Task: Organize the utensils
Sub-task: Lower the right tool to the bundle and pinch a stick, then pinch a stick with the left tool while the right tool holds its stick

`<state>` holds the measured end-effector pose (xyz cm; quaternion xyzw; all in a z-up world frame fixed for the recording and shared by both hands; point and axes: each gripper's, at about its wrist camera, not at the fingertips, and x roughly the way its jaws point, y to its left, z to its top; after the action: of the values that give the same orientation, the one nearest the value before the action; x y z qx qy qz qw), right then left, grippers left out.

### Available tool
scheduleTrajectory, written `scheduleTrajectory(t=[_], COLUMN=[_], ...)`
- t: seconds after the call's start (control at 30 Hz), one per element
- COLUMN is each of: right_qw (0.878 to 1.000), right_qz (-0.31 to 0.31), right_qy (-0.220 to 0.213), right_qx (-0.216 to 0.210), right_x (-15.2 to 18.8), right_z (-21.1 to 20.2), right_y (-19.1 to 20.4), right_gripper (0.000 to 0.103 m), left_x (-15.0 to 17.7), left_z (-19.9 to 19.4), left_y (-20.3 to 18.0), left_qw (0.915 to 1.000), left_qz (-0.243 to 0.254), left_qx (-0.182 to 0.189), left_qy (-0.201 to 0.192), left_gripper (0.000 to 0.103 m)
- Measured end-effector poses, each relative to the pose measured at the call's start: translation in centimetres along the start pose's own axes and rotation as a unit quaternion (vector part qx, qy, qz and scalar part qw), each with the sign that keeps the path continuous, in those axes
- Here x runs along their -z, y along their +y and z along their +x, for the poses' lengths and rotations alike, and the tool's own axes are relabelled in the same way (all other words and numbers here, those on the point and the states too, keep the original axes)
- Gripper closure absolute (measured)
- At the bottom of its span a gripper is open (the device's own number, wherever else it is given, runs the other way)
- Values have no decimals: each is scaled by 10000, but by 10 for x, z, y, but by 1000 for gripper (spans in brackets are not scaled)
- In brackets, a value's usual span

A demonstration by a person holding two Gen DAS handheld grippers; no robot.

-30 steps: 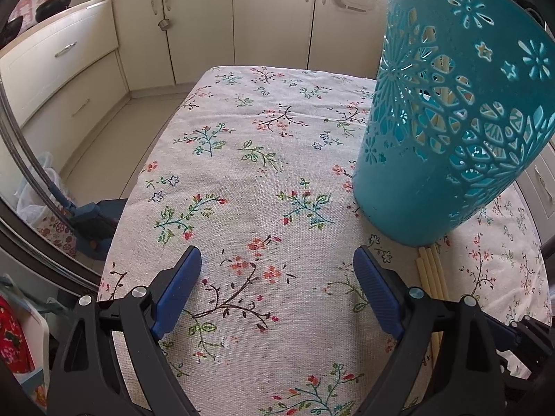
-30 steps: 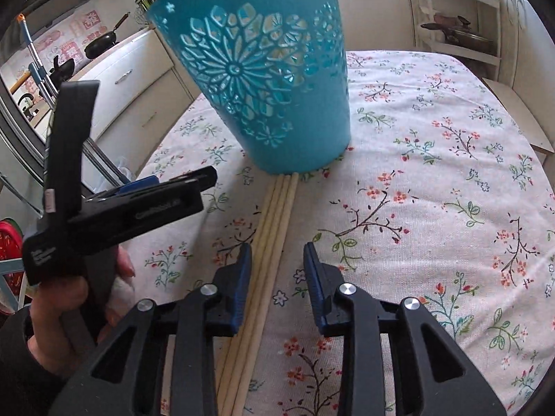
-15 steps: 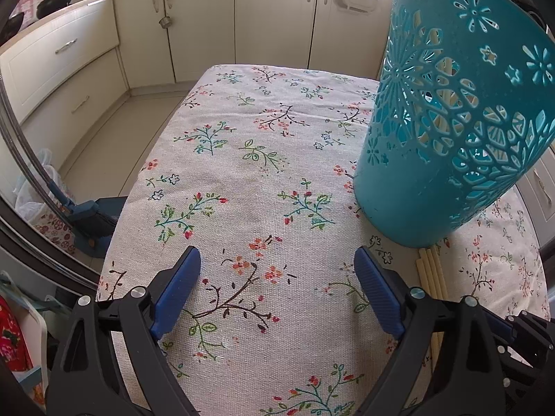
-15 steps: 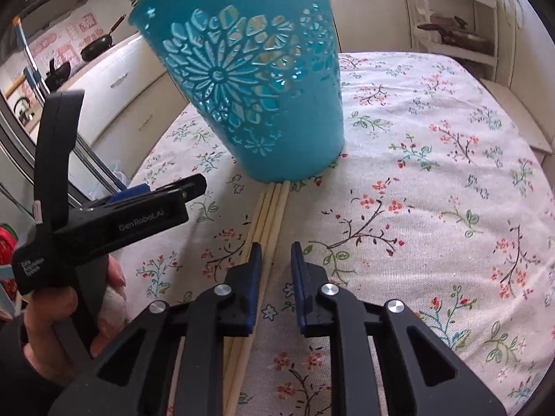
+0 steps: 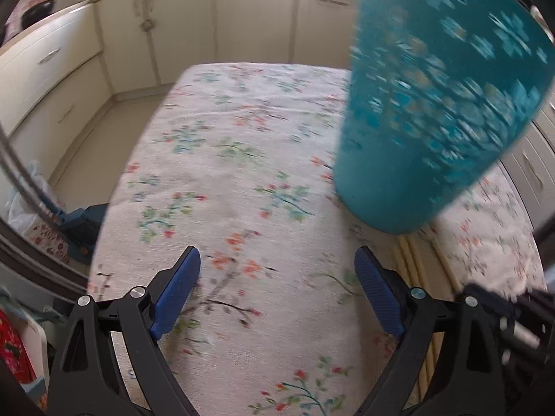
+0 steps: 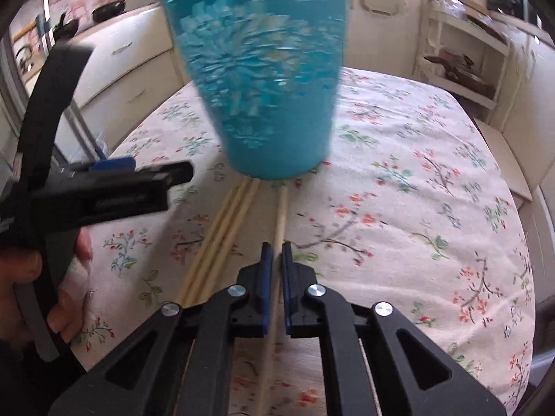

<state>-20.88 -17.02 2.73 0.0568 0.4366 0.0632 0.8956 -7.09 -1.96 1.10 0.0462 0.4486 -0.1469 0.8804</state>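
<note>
Between right tool (image 6: 274,260) pads: single chopstick (image 6: 280,215), clamped; left tool (image 5: 277,277) spread, empty.

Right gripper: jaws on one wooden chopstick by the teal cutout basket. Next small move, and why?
Probably a short lift. The right gripper is shut on a single wooden chopstick, set apart from the other wooden chopsticks lying on the floral tablecloth. Raising it clears the cloth before tipping it toward the teal cutout basket. The left gripper is open, holding nothing.
</note>
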Motion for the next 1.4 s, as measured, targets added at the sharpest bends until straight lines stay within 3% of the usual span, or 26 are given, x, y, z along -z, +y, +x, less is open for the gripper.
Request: scheduleTrajectory(t=[0.13, 0.2, 0.47, 0.6, 1.17, 1.27, 1.4], right_qw=[9985, 9983, 9959, 9955, 9960, 9958, 9951], right_qz=[455, 468, 696, 717, 693, 706, 759], right_qy=[-131, -136, -138, -145, -153, -145, -135], right_qx=[-283, -311, -567, -594, -549, -563, -617], right_x=[-1, -6, -9, -8, -8, -8, -8], right_z=[1, 5, 7, 6, 6, 8, 9], right_y=[-15, -19, -29, -30, -27, -27, -29], right_gripper=[98, 98, 97, 97, 97, 97, 97], left_x=[12, 13, 13, 15, 15, 17, 19], left_z=[-8, -9, -7, -14, -6, -9, -14], left_y=[-33, -40, -32, -34, -49, -48, -50], left_qw=[9966, 9955, 9977, 9966, 9967, 9973, 9963], left_qz=[806, 940, 621, 713, 787, 706, 838], left_qx=[141, 71, 229, 409, 44, 92, 181], left_qy=[-31, -43, 124, -33, 206, 168, 2], left_gripper=[16, 16, 16, 16, 17, 23, 59])
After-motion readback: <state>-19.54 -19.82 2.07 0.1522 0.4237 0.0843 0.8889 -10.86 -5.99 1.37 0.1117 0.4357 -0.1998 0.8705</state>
